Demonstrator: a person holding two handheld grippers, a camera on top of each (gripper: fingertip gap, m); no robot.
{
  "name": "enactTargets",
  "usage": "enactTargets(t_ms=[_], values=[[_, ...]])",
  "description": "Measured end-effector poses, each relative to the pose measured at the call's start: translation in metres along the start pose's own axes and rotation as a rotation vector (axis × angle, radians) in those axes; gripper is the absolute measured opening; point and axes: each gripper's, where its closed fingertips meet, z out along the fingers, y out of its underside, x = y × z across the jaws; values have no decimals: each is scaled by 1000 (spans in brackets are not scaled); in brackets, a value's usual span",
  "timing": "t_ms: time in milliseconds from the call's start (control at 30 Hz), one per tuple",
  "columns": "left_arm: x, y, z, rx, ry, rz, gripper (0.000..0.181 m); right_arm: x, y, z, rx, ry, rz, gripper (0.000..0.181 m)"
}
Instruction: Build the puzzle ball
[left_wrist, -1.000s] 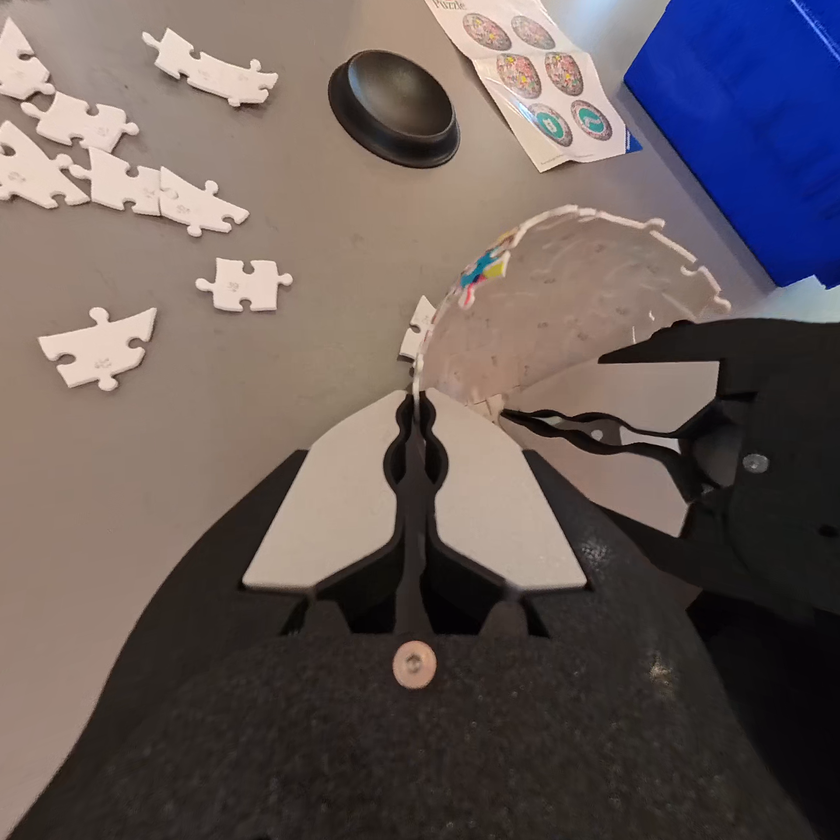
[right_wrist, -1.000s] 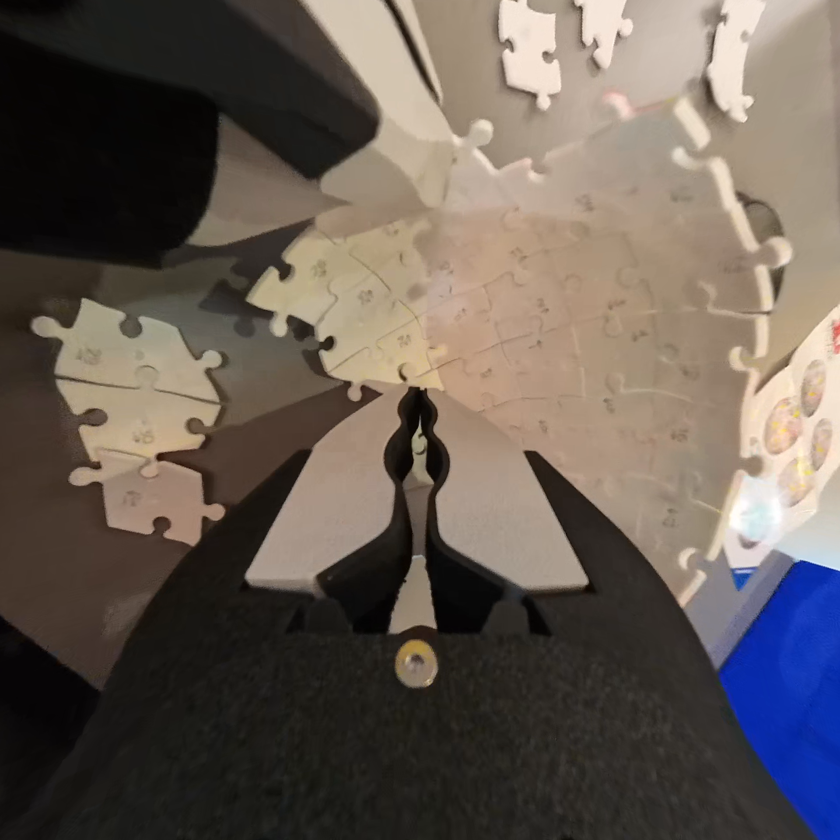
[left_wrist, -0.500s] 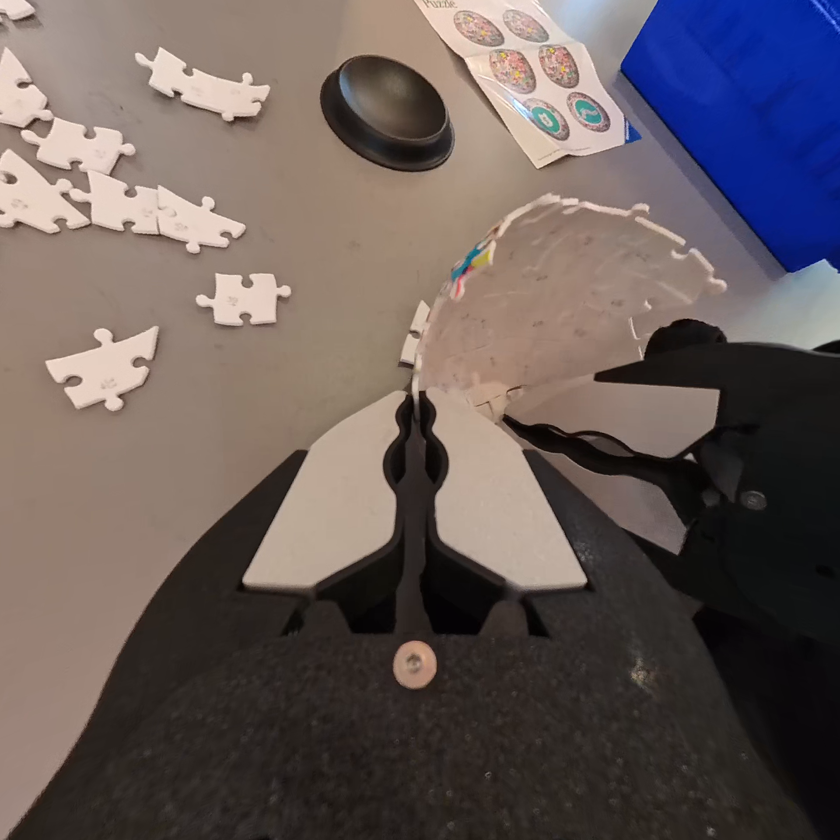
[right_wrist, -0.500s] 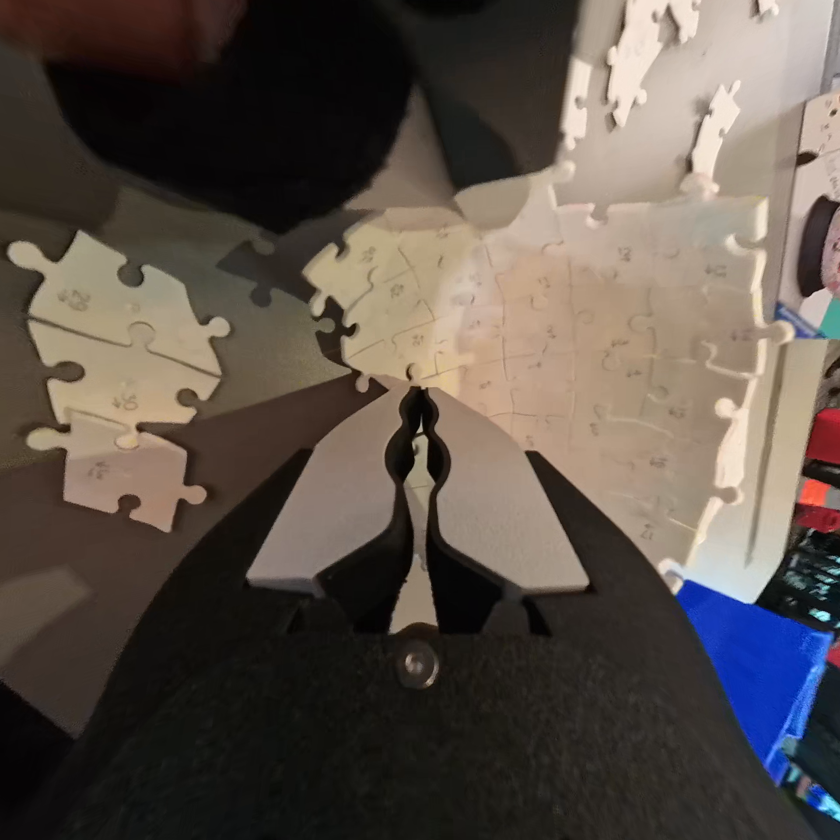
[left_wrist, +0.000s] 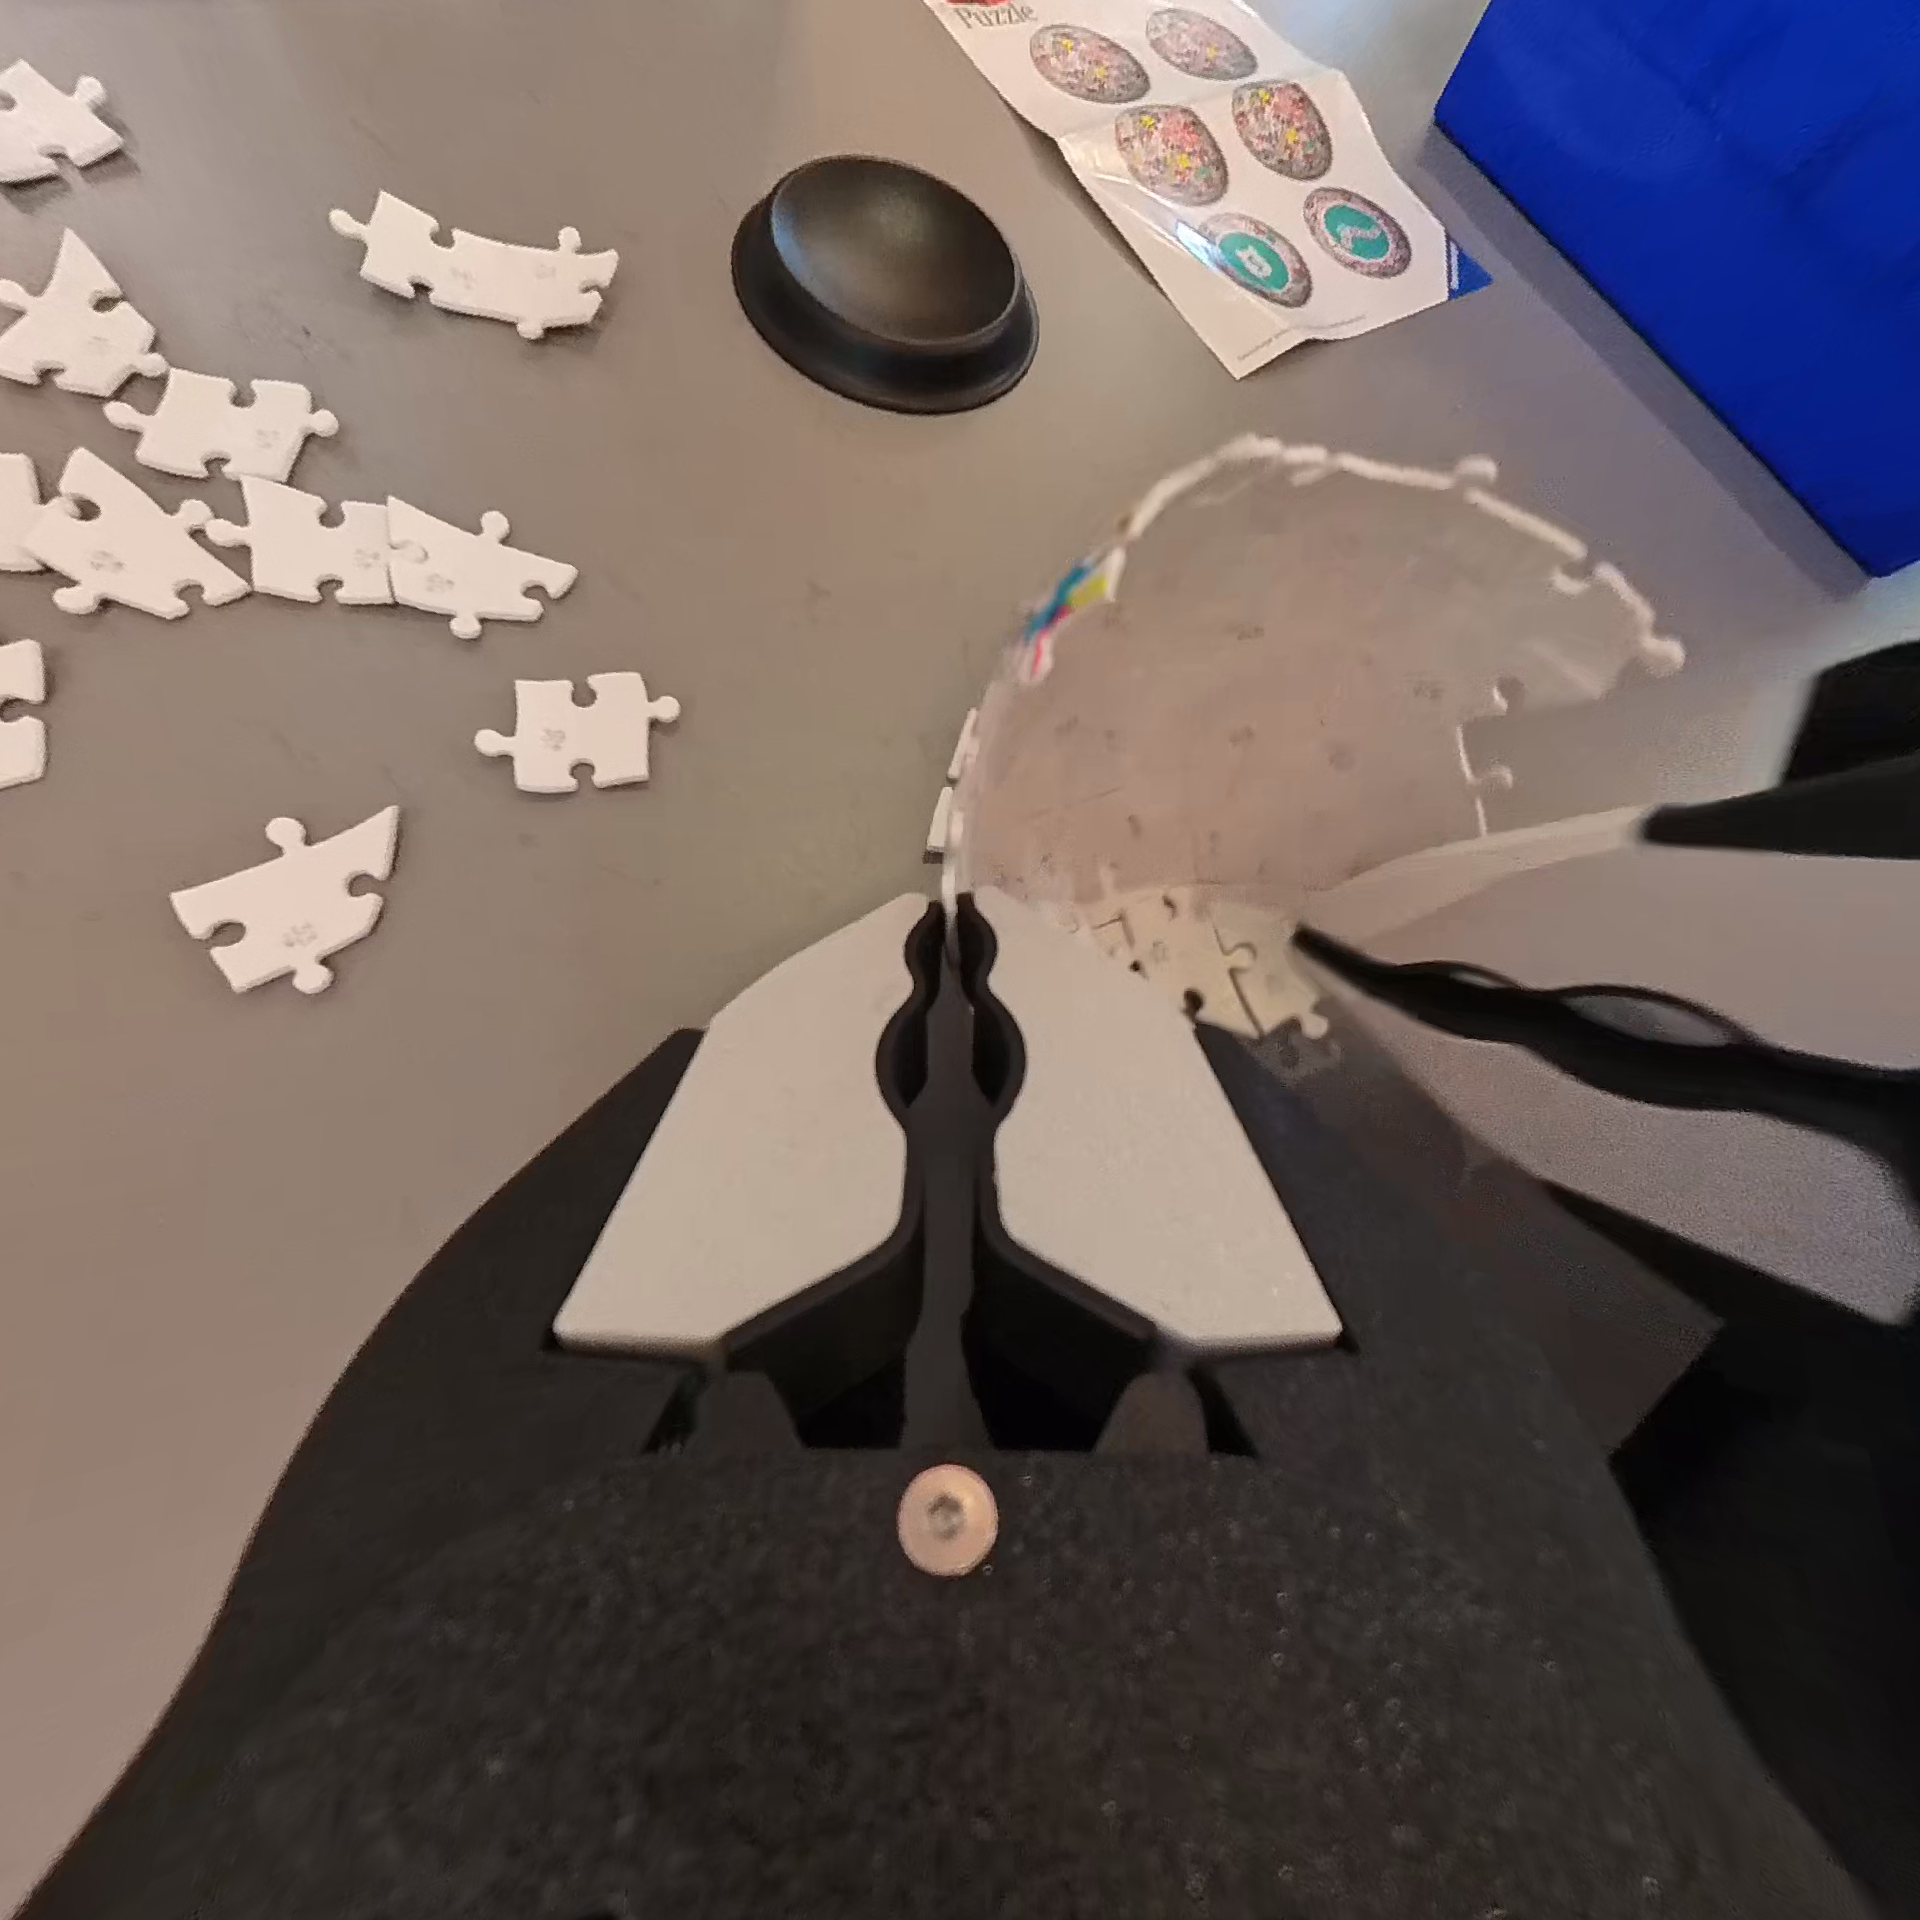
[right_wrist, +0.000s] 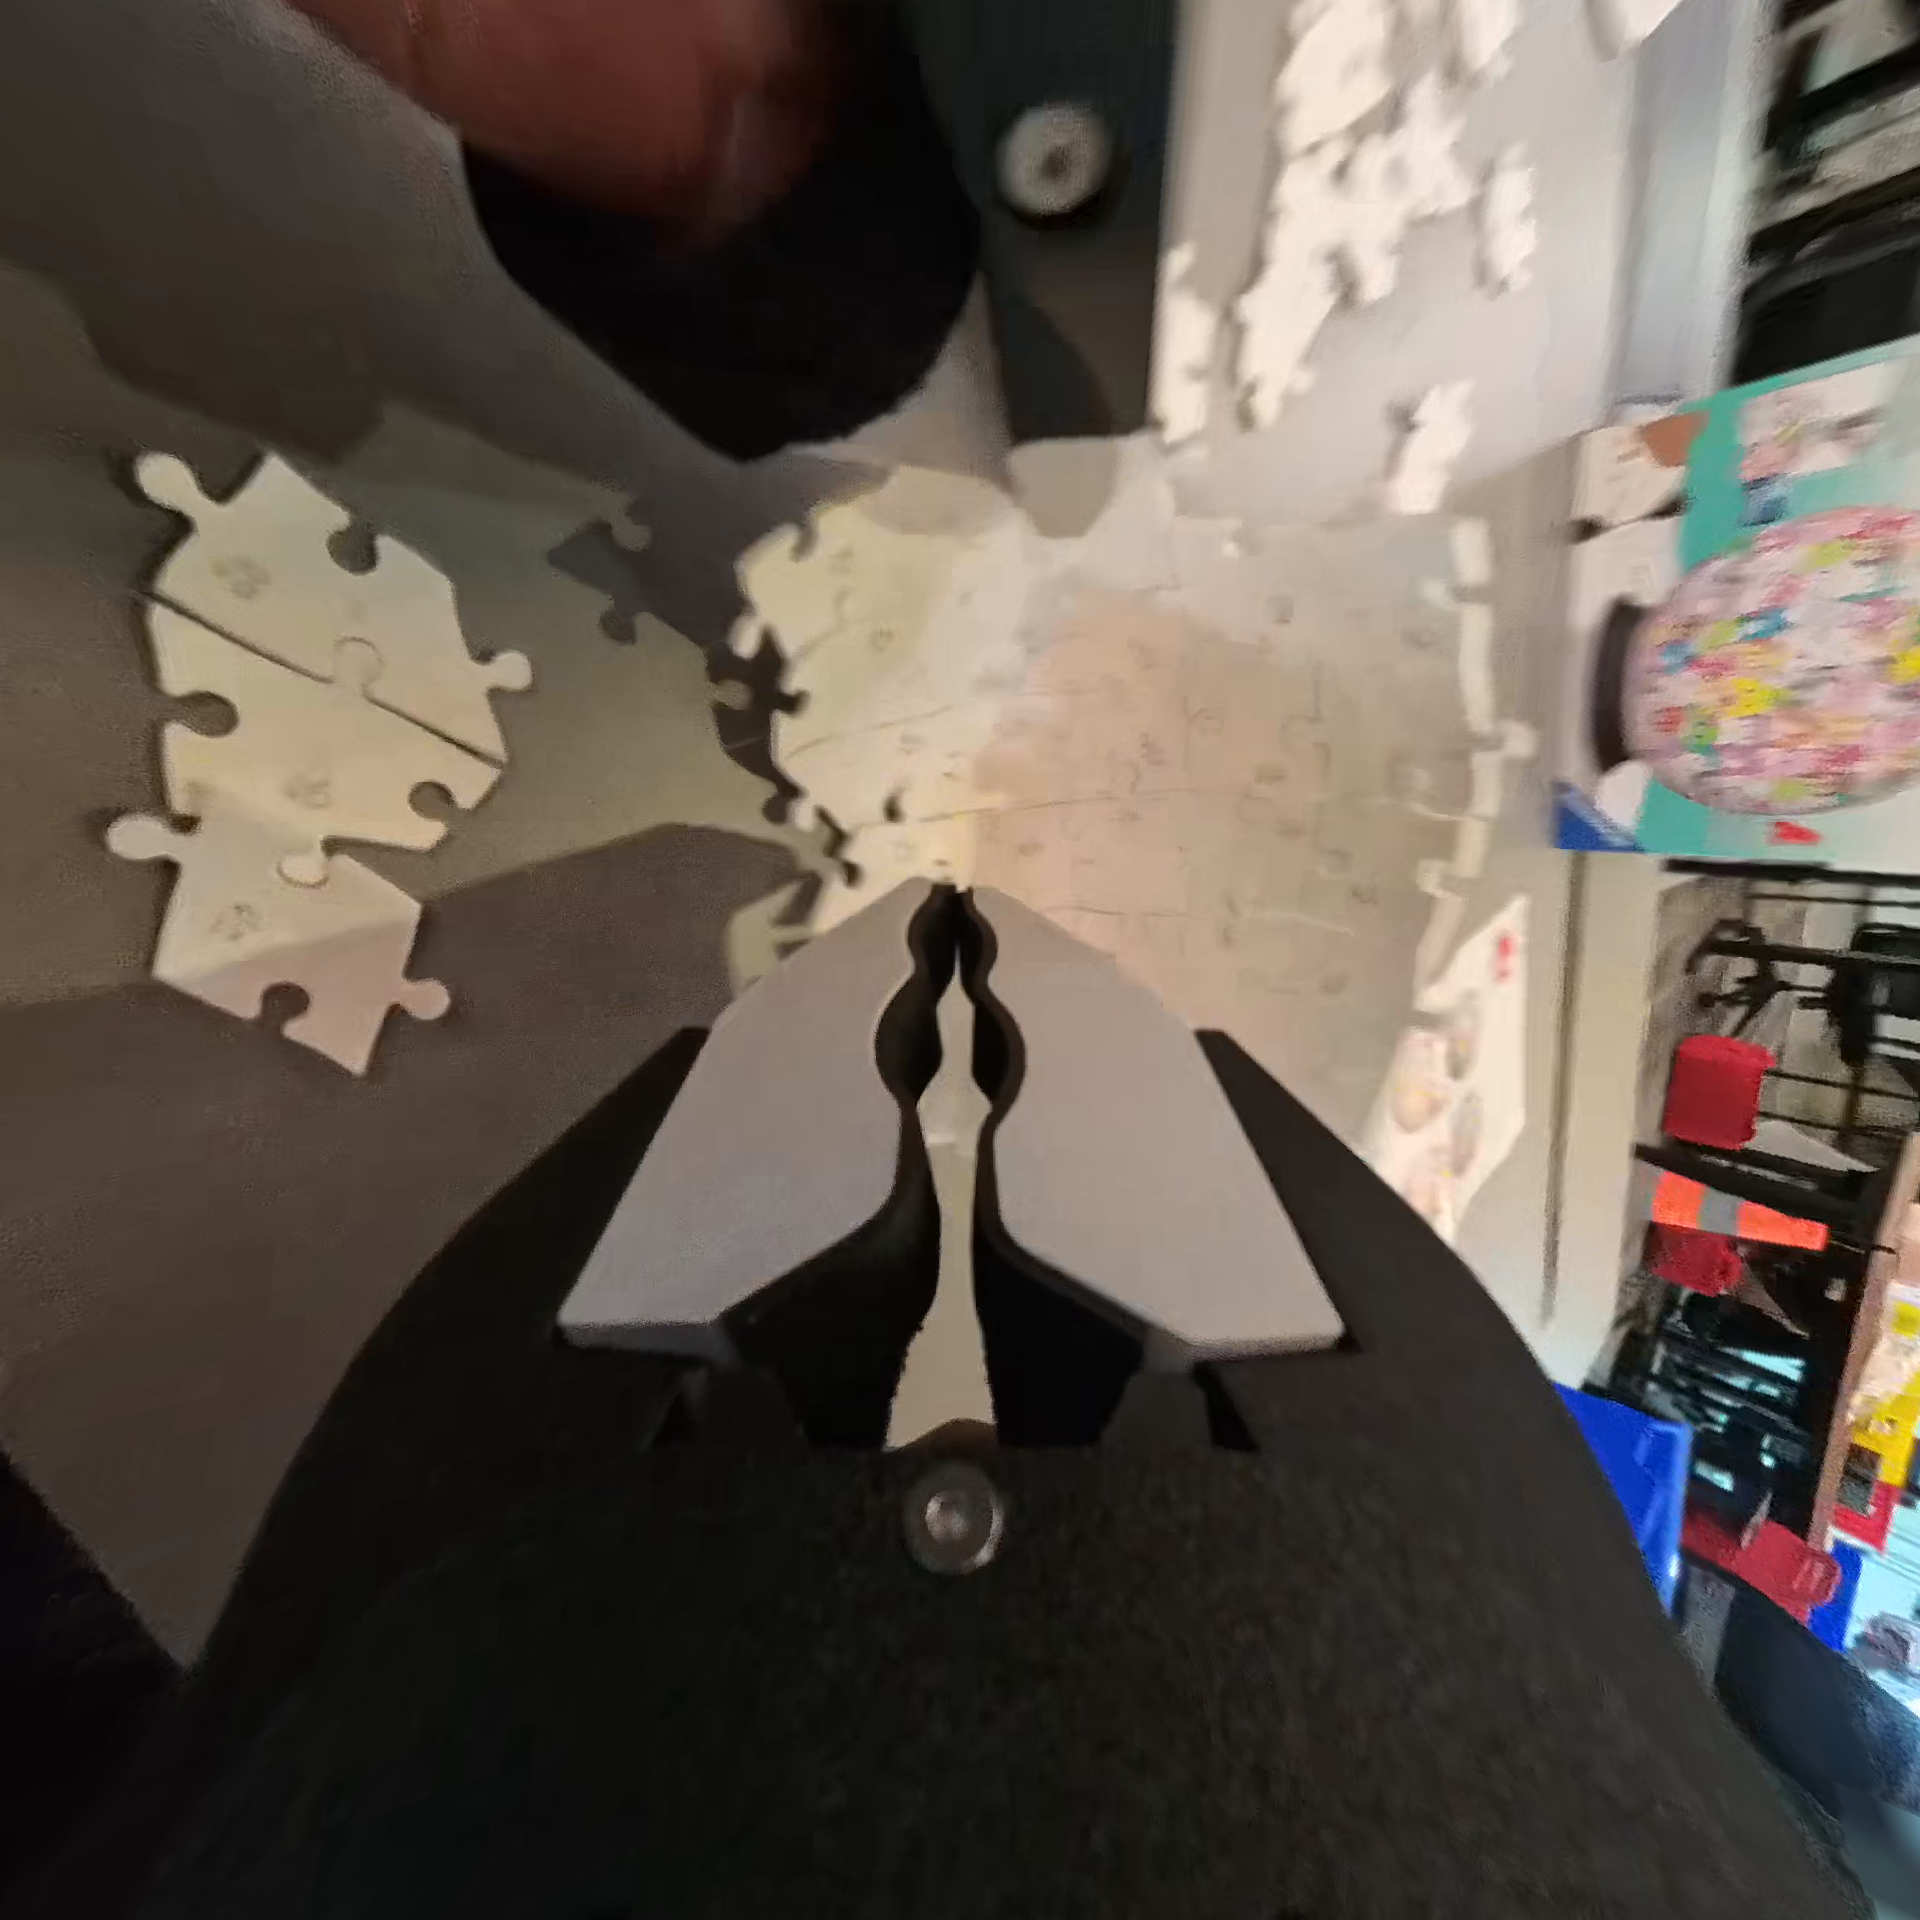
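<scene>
1. The grey table is the work surface, with spare parts spread out flat so each can be seen and picked singly

2. The blue box sits at the far right edge, out of the way of the assembly

3. The half-built puzzle ball shell is held up off the table, its white numbered inside facing the cameras, probably so the open toothed rim stays reachable for the next piece

4. The left gripper is clamped tight on the shell's near edge, jaws almost fully together with only the thin wall between them; it acts as the steadying hold

5. The right gripper is likewise pinched shut on the shell's lower edge by the polar pieces, seemingly bracing or pressing a joint home

6. The black round stand waits empty beyond, beside the folded instruction leaflet

7. Loose white puzzle pieces lie face-down at left, some already joined in twos and threes
</scene>
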Motion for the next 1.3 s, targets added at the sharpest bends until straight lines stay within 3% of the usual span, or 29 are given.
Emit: enactTargets(t_ms=[167, 300, 433, 567, 667, 1200, 1300], values=[[0, 0, 1, 4, 6, -13, 2, 26, 0, -43, 190, 91, 146, 0], [0, 1, 0, 11, -4, -5, 2, 37, 32, -45, 214, 72, 389, 0], [2, 1, -2, 22, -22, 9, 2, 13, 68, -22, 167, -146, 732, 22], [3, 0, -3, 35, -39, 22, 2, -10, 55, -17, 261, -433, 1057, 25], [5, 0, -4, 43, -53, 29, 2, -5, 40, -20, 389, -558, 1253, 25], [1, 0, -8, 78, -110, 41, 5, 19, 43, 11, 314, -350, 1133, 5], [1, 7, -2, 39, -74, 9, 20, 26, 41, 14, 327, -308, 1052, 3]])
